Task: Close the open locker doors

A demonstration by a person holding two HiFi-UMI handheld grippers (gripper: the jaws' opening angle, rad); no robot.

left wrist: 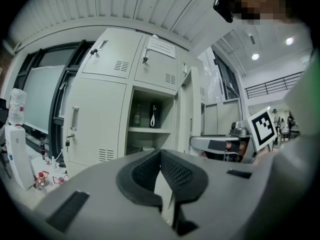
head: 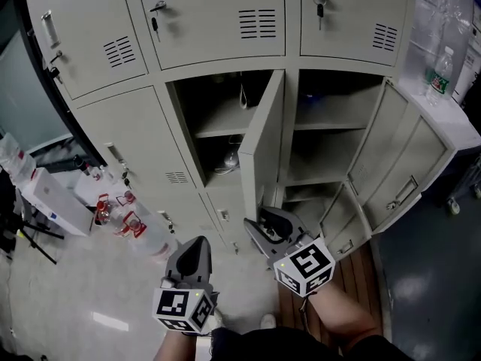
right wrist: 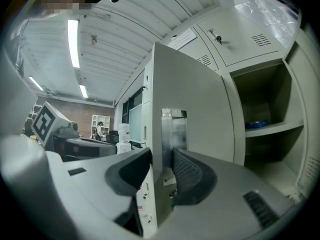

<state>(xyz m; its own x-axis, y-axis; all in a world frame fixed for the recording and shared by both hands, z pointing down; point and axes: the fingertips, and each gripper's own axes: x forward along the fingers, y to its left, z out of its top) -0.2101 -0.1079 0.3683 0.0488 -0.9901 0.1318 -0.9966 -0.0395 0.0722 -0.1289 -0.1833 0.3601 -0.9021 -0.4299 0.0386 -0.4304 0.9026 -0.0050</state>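
the right claw (right wrist: 162,156), two grey jaws faced with black ribbed pads, was pinched on the free edge of the tall beige sheet-metal locker door (right wrist: 192,94). one pad lay against each face, just below a shiny steel latch plate (right wrist: 174,126). gripping the thin folded edge rather than the flat, smooth panel likely gave it a hold from which to swing the door shut.

in the head view this claw (head: 259,230) sat low on that door (head: 263,138). the door stood out from the middle compartment, edge-on towards the person.

the left claw (left wrist: 160,154), of the same grey shell and dimpled black pads, had its tips pressed together with nothing between them. it hung apart from every door (head: 197,250), probably idle until needed.

beyond them rose the matt beige steel locker bank (head: 203,28), boxy, with louvred vent slots and keys in its closed upper doors. inside the open compartments were flat metal shelves.

on the right a second wide beige metal door with a bar handle (head: 409,156) also stood swung open, and a smaller open panel showed below it, so more closing appeared to remain.
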